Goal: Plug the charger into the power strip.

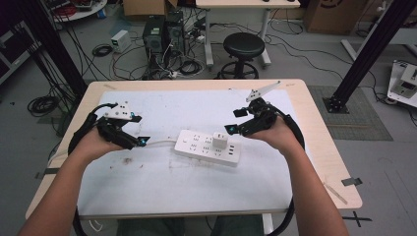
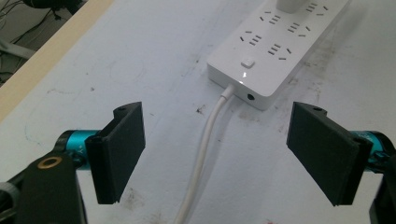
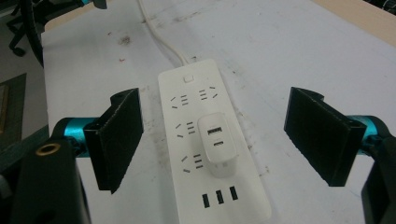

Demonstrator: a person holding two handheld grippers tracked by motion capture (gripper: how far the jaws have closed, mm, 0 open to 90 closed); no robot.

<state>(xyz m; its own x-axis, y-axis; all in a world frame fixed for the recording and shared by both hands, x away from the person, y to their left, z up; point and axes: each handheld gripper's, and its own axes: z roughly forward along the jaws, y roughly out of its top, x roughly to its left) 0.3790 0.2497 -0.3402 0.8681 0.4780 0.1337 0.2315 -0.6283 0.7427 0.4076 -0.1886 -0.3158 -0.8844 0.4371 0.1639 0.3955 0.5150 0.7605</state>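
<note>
Each hand carries a black gripper: the left gripper [image 1: 140, 131] and the right gripper [image 1: 236, 121] both bear a grey three-cornered plate on top and small teal-lit tips. Thick black cables loop back from them along bare forearms. Seen close, the jaws are flat black pads on teal cylinders, with a brass-ringed hole beside the left pad.

Table [image 1: 319, 147]: white mat [image 1: 147, 182]; power strip [image 1: 196, 145] on mat.

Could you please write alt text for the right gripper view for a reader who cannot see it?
A white power strip lies on a white table mat between the open right claw, with a white charger plugged into it. Its cable runs away toward the top.
</note>
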